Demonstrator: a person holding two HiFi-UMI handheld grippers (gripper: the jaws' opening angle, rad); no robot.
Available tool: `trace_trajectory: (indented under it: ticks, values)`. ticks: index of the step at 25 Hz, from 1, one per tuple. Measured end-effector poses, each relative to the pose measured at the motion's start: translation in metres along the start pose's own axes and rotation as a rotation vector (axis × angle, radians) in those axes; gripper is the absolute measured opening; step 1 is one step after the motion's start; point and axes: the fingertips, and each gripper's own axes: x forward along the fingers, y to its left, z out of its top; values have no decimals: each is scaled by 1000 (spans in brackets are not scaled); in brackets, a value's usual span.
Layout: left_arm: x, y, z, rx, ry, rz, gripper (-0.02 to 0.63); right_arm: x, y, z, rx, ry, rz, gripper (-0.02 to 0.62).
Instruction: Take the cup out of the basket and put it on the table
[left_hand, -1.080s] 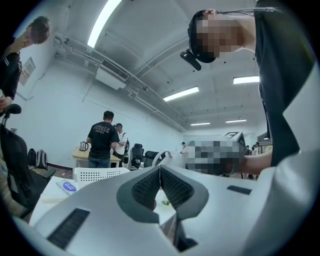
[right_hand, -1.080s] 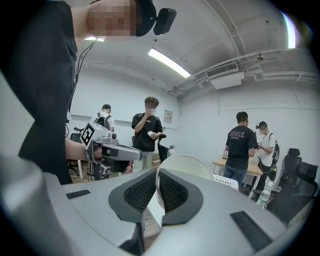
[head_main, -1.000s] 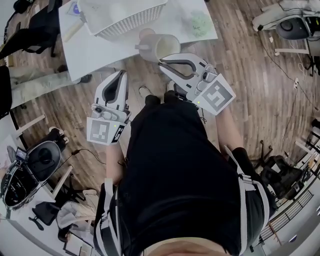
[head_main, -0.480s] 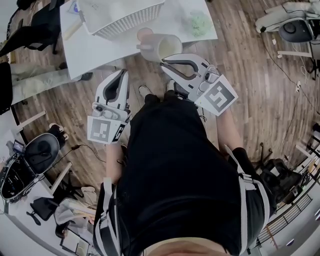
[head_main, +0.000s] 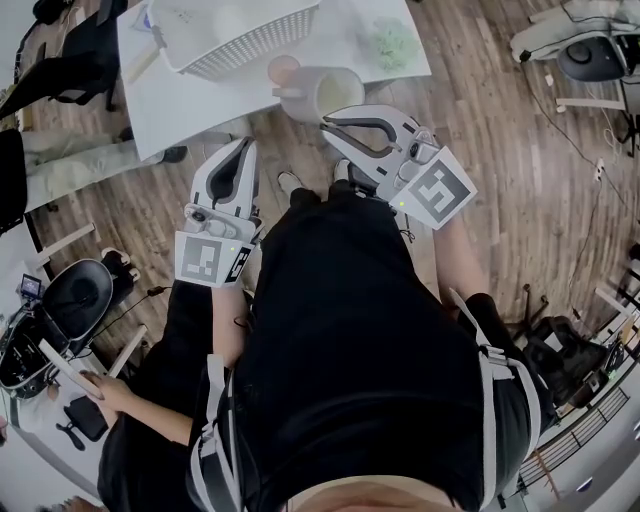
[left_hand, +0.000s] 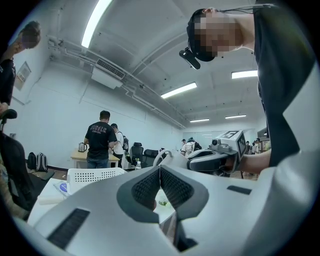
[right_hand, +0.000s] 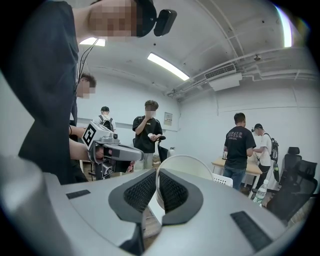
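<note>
The white cup (head_main: 328, 92) hangs at the front edge of the white table (head_main: 180, 110), its handle pointing left. My right gripper (head_main: 327, 122) is shut on the cup's near wall; in the right gripper view the rim of the cup (right_hand: 186, 167) runs down between the jaws of the right gripper (right_hand: 156, 181). The white perforated basket (head_main: 245, 40) stands on the table behind it. My left gripper (head_main: 244, 148) is shut and empty, held over the floor in front of the table, left of the cup. The left gripper (left_hand: 160, 172) shows its pads touching.
A small pinkish cup (head_main: 284, 70) and a green crumpled thing (head_main: 397, 45) lie on the table. Office chairs (head_main: 75, 305) and a person's arm (head_main: 120, 400) are at the lower left. Several people stand in the room behind.
Both grippers and the cup have hardly moved. A person's arm and dark sleeve have come into the head view at the lower left.
</note>
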Motion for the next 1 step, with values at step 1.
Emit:
trace_trajectory:
  ticks: [1]
  values:
    - [1, -1, 1, 1, 0, -1, 21, -2, 0, -1, -16, 12, 6, 35]
